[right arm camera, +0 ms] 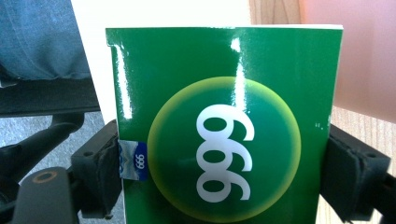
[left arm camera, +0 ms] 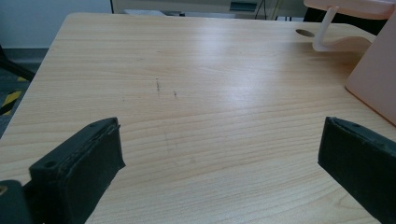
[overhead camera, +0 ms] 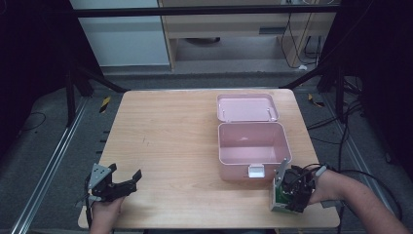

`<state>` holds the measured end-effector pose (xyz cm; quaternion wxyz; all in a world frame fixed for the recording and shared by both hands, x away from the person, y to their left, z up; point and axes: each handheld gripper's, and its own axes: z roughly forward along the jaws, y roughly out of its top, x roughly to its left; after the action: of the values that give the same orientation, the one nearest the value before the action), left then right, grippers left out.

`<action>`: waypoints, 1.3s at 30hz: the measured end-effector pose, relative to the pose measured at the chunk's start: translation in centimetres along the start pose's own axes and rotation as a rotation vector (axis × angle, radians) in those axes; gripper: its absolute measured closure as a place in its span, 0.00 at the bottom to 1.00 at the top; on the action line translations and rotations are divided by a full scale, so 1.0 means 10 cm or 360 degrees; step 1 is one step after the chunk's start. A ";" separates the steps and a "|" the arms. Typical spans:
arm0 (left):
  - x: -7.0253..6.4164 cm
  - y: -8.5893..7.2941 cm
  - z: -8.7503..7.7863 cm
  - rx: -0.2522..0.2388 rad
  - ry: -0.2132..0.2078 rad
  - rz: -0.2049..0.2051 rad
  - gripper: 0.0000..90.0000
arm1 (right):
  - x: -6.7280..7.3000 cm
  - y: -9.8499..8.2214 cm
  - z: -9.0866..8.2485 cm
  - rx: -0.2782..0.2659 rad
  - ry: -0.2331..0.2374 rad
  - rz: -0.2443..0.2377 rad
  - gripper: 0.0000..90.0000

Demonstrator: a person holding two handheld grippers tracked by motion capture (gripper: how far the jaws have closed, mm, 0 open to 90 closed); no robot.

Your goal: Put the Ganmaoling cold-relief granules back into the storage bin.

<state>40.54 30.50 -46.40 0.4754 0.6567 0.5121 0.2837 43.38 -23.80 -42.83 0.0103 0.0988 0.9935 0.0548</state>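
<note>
Pale wood table [overhead camera: 170,141] under me, dark floor and cabinets beyond it. On my left, the left gripper [overhead camera: 127,179] rests near the front left corner with its jaws spread wide and nothing between them; in its own view I see bare wood ahead and the pink box off to the right. Toward the middle-right stands that pink box [overhead camera: 253,148], lid [overhead camera: 247,107] thrown back and lying open behind it, its inside looking empty. At the front right corner, just beside the box's near wall, my right gripper [overhead camera: 288,199] is pinching a green carton [right arm camera: 224,121] by its two sides, the printed face toward the gripper's camera. I judge I'm mid-carry: the carton is grasped and not yet in the box. Next I'd lift it over the near wall, then lower it inside.
</note>
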 end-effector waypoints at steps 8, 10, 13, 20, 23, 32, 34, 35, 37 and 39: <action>0.00 0.00 0.00 -0.0005 -0.0002 -0.0003 0.00 | 0.00 0.01 -0.03 0.0006 0.0002 -0.0016 0.20; 0.00 0.00 0.00 -0.0005 0.0000 -0.0008 0.00 | 0.00 0.02 -0.09 -0.0008 -0.0001 -0.0013 0.20; 0.00 0.00 0.00 -0.0006 -0.0002 -0.0011 0.00 | 0.01 0.03 -0.22 -0.0031 0.0016 -0.0006 0.20; 0.00 0.00 0.00 -0.0009 -0.0011 -0.0015 0.00 | 0.05 0.05 -0.62 -0.0021 0.0030 -0.0005 0.21; 0.00 0.00 0.00 -0.0009 -0.0013 -0.0013 0.00 | 0.08 0.06 -0.87 -0.0023 0.0037 -0.0010 0.21; -0.01 0.00 0.00 -0.0012 -0.0018 -0.0016 0.00 | 0.11 0.09 -1.23 -0.0039 -0.0015 -0.0052 0.20; 0.00 0.00 0.00 -0.0012 -0.0020 -0.0017 0.00 | 0.09 0.09 -1.29 -0.0059 -0.0034 -0.0065 0.20; 0.00 0.00 0.00 -0.0010 -0.0019 -0.0017 0.00 | 0.09 0.10 -1.31 -0.0053 -0.0047 -0.0072 0.20; -0.01 0.00 0.00 -0.0009 -0.0021 -0.0016 0.00 | 0.06 0.11 -1.37 -0.0059 -0.0068 -0.0070 0.20; -0.01 0.00 0.00 -0.0008 -0.0022 -0.0016 0.00 | 0.03 0.12 -1.44 -0.0070 -0.0087 -0.0074 0.20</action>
<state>40.52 30.41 -46.37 0.4821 0.6549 0.5112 0.2781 42.88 -24.08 -28.40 0.0409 0.0769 0.9935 0.0736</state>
